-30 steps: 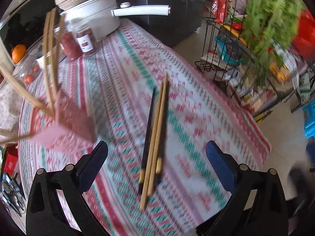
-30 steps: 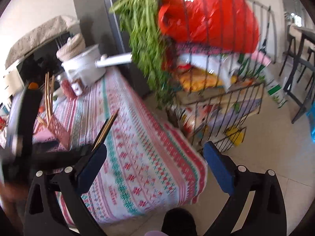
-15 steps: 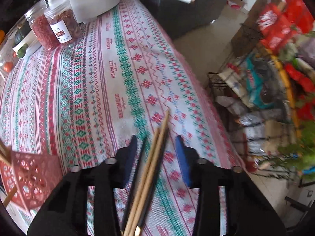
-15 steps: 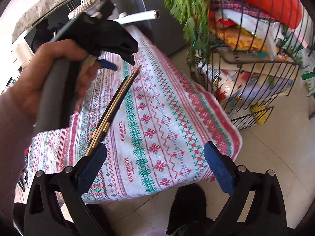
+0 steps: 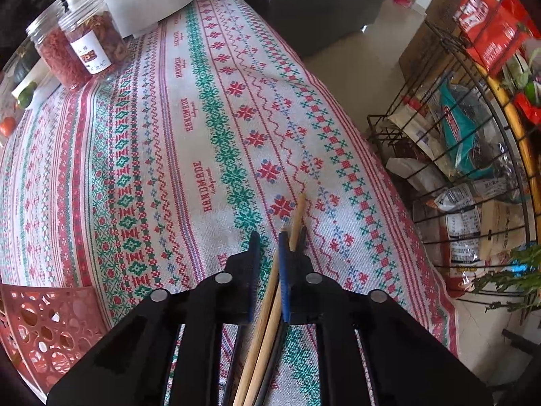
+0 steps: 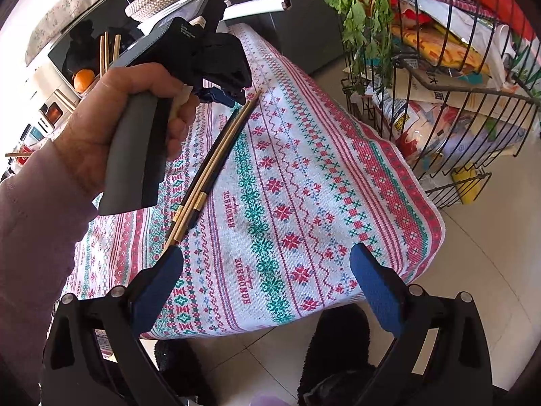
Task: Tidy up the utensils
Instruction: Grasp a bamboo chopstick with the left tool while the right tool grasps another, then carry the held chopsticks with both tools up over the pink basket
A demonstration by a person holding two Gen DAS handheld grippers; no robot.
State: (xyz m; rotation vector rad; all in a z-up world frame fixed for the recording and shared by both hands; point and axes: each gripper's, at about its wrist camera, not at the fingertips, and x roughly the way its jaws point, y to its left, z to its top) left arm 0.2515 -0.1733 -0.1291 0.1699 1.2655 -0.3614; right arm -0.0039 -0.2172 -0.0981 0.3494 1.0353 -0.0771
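Left gripper [image 5: 268, 237] clamped on wooden chopsticks [image 5: 267, 308] near their tips, on the tablecloth [image 5: 142, 155]; right gripper [image 6: 267, 284] spread wide, empty. Risk: bundle pivoting or black chopsticks [image 6: 211, 154] slipping free on lift, grip so far off-centre. "HANDMADE" woven into cloth.

The left wrist view is looking steeply down, close over the patterned surface [image 5: 142, 155], while the right wrist view is standing farther back, both sharing the chopsticks [image 5: 267, 308] and wire rack [image 6: 449, 108].
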